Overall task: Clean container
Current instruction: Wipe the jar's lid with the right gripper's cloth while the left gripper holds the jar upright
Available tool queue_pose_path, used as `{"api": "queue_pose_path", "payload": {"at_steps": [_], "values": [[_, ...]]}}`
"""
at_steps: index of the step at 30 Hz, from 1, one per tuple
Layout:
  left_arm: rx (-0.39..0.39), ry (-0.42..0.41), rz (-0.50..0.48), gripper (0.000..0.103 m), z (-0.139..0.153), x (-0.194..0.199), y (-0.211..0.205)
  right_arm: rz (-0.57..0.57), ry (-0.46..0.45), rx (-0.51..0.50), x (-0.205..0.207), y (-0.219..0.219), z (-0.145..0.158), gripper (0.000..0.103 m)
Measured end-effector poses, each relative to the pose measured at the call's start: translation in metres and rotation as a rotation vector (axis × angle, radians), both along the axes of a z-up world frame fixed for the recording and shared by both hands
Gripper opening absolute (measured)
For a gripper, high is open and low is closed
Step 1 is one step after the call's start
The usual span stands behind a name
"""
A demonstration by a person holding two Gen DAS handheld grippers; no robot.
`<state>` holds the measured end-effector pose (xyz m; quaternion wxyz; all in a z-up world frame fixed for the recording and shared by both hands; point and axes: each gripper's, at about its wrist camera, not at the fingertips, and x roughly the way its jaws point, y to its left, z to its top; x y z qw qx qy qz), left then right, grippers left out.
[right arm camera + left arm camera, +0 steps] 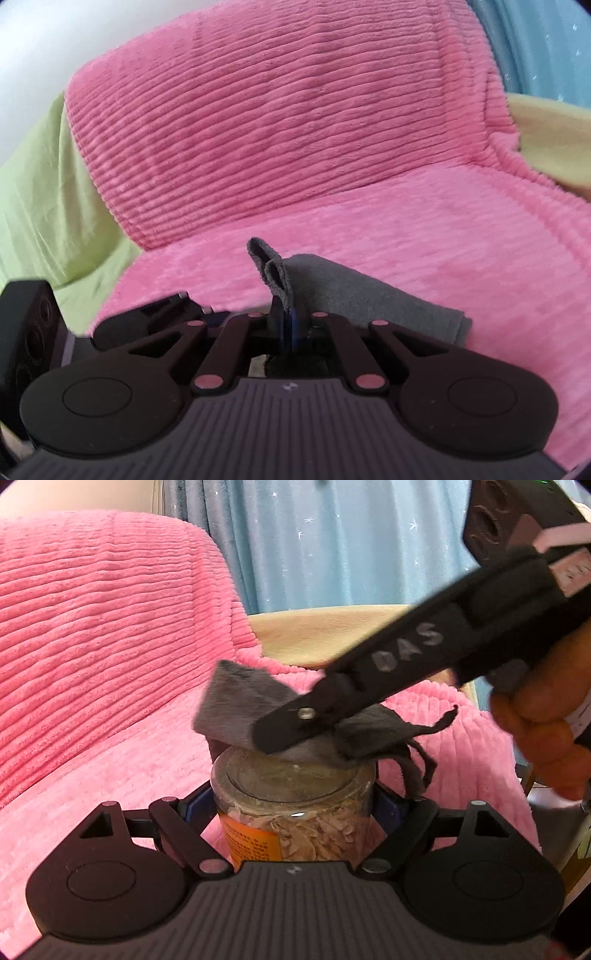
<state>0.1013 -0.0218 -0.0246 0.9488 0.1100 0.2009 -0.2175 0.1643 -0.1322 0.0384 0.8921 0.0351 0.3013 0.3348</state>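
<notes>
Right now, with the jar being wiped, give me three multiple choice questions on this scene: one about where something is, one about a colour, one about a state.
1. Where is the grey cloth?
A. On the jar's lid
B. Under the jar
C. Draped over the curtain

2. What colour is the ribbed blanket behind the jar?
A. White
B. Pink
C. Black

3. How is the left gripper set?
A. Wide open, holding nothing
B. Shut on the cloth
C. Shut on the glass jar

Answers:
1 A: the right gripper presses the cloth onto the lid.
2 B: the blanket is pink in both wrist views.
3 C: its fingers sit against both sides of the glass jar.
</notes>
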Motion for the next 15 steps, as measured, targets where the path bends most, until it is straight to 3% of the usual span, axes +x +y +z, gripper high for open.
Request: {"api": "queue_pose_path", "payload": {"at_steps": [4, 9, 12, 15], "values": [[0.009, -0.003, -0.005, 0.085, 0.001, -0.001, 0.0, 0.07, 0.069, -0.002, -0.012, -0.012, 0.005, 0.002], [0.023, -0.002, -0.003, 0.085, 0.001, 0.0, -0.002, 0.134, 0.161, 0.127, -0.007, -0.011, -0.004, 0.002], [0.041, -0.01, 0.0, 0.085, 0.002, -0.001, -0.005, 0.103, 0.157, 0.182, 0.001, -0.002, -0.007, 0.001], [0.035, -0.01, 0.004, 0.085, 0.002, 0.0, -0.004, 0.03, 0.079, 0.155, 0.008, 0.006, -0.005, 0.001]]}}
